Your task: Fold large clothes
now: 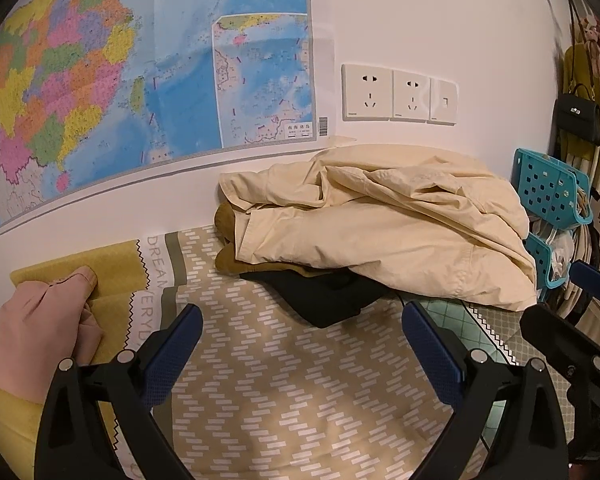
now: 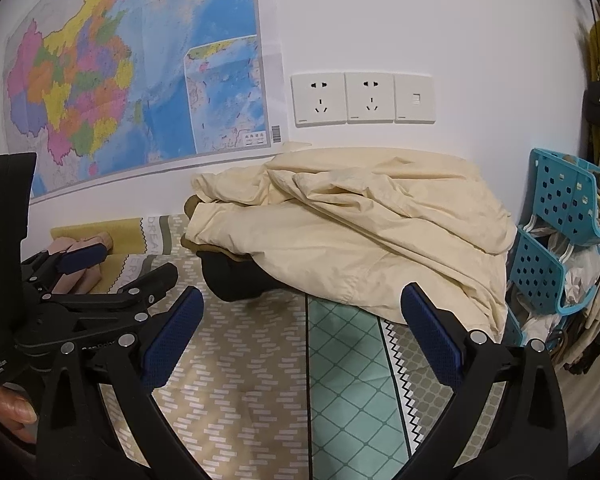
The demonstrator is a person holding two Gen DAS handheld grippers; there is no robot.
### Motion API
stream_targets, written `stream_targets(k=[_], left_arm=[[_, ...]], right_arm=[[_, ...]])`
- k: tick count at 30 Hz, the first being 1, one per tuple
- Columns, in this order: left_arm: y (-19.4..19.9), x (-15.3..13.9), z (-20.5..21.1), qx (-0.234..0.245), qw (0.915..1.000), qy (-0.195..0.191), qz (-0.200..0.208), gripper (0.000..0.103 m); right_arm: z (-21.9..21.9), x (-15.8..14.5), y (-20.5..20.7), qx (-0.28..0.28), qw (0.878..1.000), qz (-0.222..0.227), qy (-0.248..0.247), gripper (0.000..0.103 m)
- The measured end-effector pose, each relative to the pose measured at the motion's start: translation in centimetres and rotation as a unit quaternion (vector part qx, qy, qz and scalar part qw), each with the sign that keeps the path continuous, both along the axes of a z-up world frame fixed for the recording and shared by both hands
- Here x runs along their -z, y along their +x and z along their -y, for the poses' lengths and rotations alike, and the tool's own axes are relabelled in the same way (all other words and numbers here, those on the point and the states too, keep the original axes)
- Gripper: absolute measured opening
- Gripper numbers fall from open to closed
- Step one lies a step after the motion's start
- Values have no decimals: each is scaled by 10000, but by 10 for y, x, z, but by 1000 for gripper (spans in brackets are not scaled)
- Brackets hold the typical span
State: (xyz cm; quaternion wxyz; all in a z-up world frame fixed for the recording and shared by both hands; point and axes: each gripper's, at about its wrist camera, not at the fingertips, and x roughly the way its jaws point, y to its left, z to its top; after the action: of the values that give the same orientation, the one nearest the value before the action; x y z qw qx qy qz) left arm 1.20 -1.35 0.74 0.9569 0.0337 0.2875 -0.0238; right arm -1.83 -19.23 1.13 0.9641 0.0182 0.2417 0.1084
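Cream garment (image 1: 384,224) lies heaped well beyond both wide-open, empty jaws, touching neither.

A cream jacket (image 1: 384,224) lies over olive (image 1: 230,240) and black clothes (image 1: 324,296). The bedsheet (image 1: 284,380) is tan with white dashes, teal lattice at right. Both tools (image 1: 300,344) (image 2: 300,332) have blue pads; the far right basket (image 2: 560,208) is turquoise, the far left map (image 1: 100,80) multicoloured.

Black grippers, blue-padded jaws, yellow sleeve (image 1: 8,420)
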Motion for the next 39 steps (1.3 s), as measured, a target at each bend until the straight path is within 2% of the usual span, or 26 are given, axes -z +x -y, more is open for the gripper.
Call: stream_targets(k=[31,39], left_arm=[[4,5,-1,-25,9999,-58,-85,97],[19,11,-6,-75,9997,-118,-222,97]], right_arm=[[-4,-2,7,-73,9999,-30,-74,98],[-8,-6,22,-156,9997,-42,-162,98]])
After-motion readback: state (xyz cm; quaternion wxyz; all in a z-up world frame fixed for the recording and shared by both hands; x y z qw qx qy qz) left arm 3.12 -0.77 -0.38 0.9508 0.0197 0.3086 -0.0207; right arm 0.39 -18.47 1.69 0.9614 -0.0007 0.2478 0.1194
